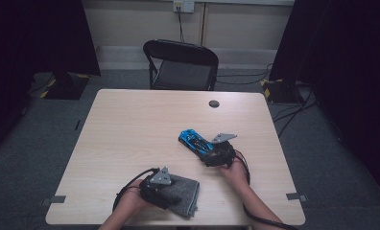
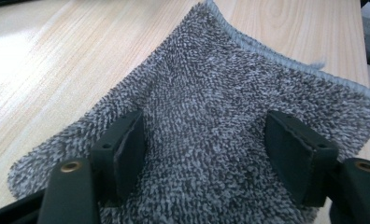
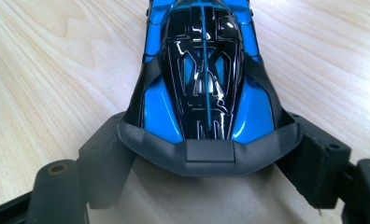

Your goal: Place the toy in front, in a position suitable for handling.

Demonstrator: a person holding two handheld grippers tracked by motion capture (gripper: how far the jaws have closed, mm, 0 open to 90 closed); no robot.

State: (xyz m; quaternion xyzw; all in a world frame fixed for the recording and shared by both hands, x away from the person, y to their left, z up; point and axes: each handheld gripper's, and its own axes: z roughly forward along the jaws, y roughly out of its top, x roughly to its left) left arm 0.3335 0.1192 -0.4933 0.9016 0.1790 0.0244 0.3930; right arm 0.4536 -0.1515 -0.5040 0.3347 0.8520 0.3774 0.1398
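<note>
On the pale wooden table (image 1: 130,129), the right gripper (image 3: 206,161) clamps the blue toy car (image 3: 204,70); the left gripper (image 2: 202,149), jaws apart, rests on the grey cloth (image 2: 211,88).

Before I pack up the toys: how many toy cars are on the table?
1. The blue and black toy car lies right of the table's middle, its rear end between the right gripper's jaws. Another could hide under the grey cloth.

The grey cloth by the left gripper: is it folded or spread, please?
Apparently folded: the grey cloth looks thick and layered at its right edge in the high view.
</note>
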